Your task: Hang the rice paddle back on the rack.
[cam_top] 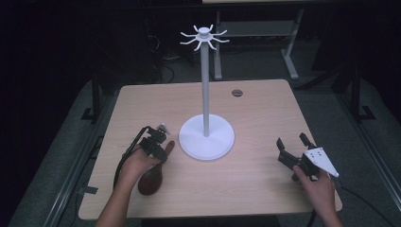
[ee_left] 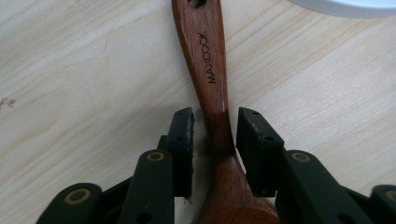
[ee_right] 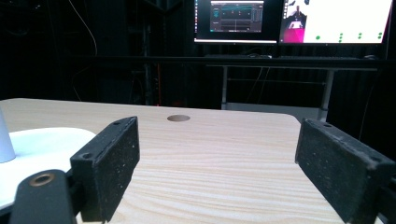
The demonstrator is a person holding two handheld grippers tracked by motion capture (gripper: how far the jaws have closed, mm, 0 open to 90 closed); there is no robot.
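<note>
left gripper (ee_left: 215, 135) straddles neck of dark brown wooden spoon (ee_left: 212, 79), jaws spread, not yet pinching. spoon lies flat on light wood table (cam_top: 265, 113), at 9 o'clock from white hook stand (cam_top: 206, 137). likely light, stiff, smooth; grab narrow neck. right gripper (cam_top: 293, 147) at 3 o'clock, spread wide, empty. count: one spoon, one stand, two grippers.

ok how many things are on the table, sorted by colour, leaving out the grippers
Brown: 1, the wooden spoon, lying flat with the left gripper set around its handle.
White: 1, the hook stand, upright on its round base.
Total: 2. The right gripper holds nothing.
</note>
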